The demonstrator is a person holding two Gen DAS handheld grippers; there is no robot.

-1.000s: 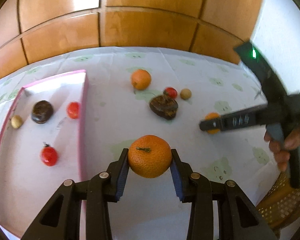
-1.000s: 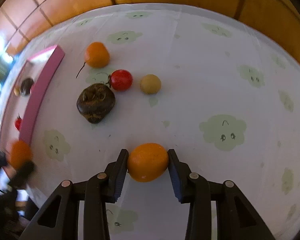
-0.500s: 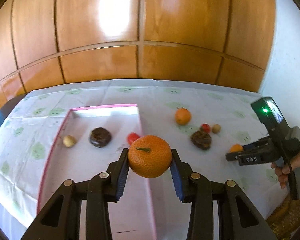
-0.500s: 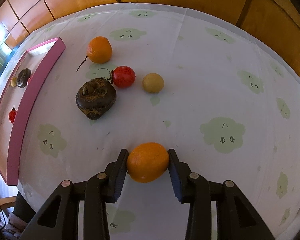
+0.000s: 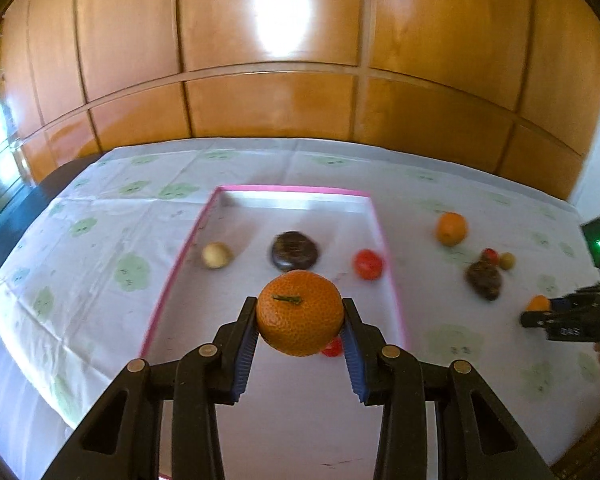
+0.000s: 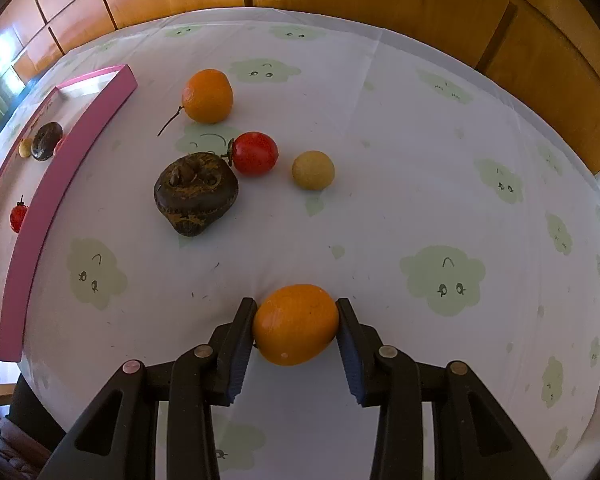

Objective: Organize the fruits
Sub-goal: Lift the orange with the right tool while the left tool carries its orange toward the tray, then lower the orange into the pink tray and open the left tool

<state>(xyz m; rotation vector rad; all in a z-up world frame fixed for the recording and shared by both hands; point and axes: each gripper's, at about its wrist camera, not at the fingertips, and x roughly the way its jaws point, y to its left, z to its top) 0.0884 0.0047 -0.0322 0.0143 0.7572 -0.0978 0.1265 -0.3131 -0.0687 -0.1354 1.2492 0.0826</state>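
- The left claw [image 5: 300, 322] is clamping the tangerine [image 5: 300, 312] above the pink tray [image 5: 384, 248]; releasing there is risking it striking the cherry tomato [image 5: 332, 347] beneath.
- The right claw [image 6: 296, 326] is gripping a smooth orange fruit [image 6: 296, 324], right of the tray; it is risking slipping.

Glossy varnished wood on the wall panels [image 5: 268, 108], throwing back a bright glare. Soft matt cloth over the tabletop [image 6: 380, 128], creased along fold lines, printed with pale green clouds. Smooth pink rim on the tray [image 6: 80, 136], pale flat floor inside. Pebbled, dimpled peel on the mandarin [image 5: 300, 312] in the left tool [image 5: 300, 320]; slick, waxy skin on the smooth orange fruit [image 6: 296, 324] in the right tool [image 6: 296, 330]. Matt black plastic fingers [image 6: 236, 340], ribbed blue pads, dull metal rivets. Shiny tomato [image 6: 256, 153]; rough, wrinkled dark fruit [image 6: 196, 192].
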